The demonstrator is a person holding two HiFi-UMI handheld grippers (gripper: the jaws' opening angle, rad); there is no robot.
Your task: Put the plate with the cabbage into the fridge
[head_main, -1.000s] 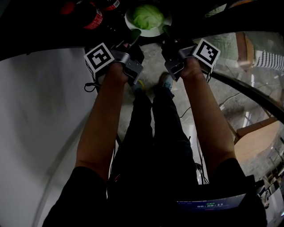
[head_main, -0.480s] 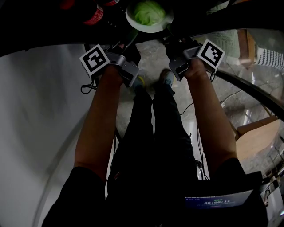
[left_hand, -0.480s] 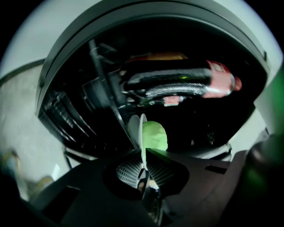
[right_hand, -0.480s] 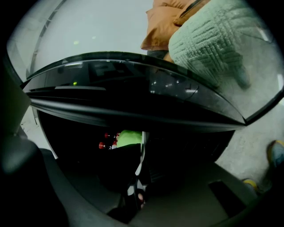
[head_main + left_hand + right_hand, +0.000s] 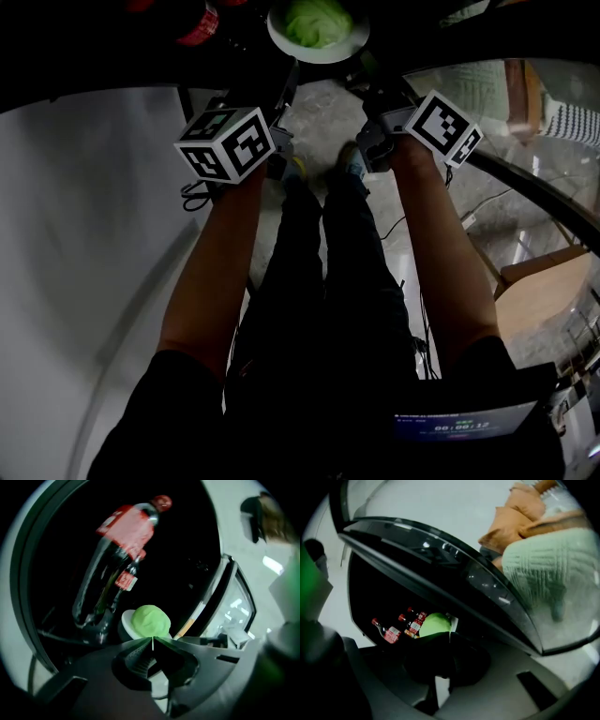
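The left gripper [image 5: 153, 642] has its jaws pressed together on the near rim of the white plate [image 5: 125, 620], which shows as a thin pale edge caught between them. The right gripper [image 5: 449, 637] is likewise closed down on the plate's opposite rim. In the head view the two grippers reach forward side by side, each pinching one side of the plate [image 5: 352, 44], which hangs level between them. The green cabbage [image 5: 317, 21] sits in the middle of the plate. The plate is inside the dark opening of the fridge [image 5: 192, 541]. Just left of it stand cola bottles [image 5: 119, 550] with red labels and caps. The fridge's glass door [image 5: 487, 590] stands open on the right.
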